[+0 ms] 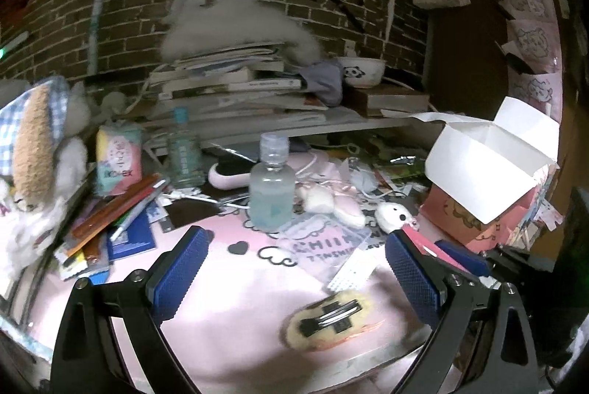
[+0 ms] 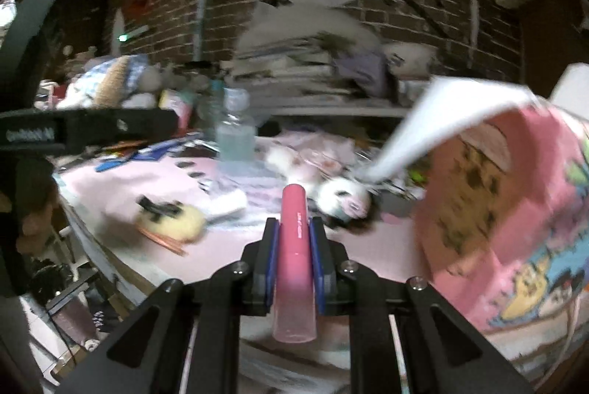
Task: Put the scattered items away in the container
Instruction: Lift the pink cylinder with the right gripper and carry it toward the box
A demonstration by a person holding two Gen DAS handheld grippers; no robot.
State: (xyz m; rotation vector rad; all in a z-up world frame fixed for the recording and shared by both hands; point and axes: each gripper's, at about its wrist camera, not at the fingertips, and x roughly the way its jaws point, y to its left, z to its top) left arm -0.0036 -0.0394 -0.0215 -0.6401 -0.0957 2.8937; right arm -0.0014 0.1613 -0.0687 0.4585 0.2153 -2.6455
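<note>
Right wrist view: the right gripper (image 2: 293, 232) clamps a pink plastic tube (image 2: 293, 247) beside the open pink cardboard box (image 2: 508, 210), contents hidden. The left gripper (image 1: 294, 269) is spread, empty.

My right gripper (image 2: 294, 228) clamps a pink tube (image 2: 294, 247), tube pointing forward. Pink box (image 2: 497, 210) close on the right, white flap raised. Yellow fuzzy clip (image 2: 173, 217) lies left on the pink mat (image 2: 110, 188). View blurred.

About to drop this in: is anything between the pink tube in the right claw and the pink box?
Nothing visible on the mat between the pink plastic tube and the pink cardboard box; only the box's white flap overhangs its near side.
</note>
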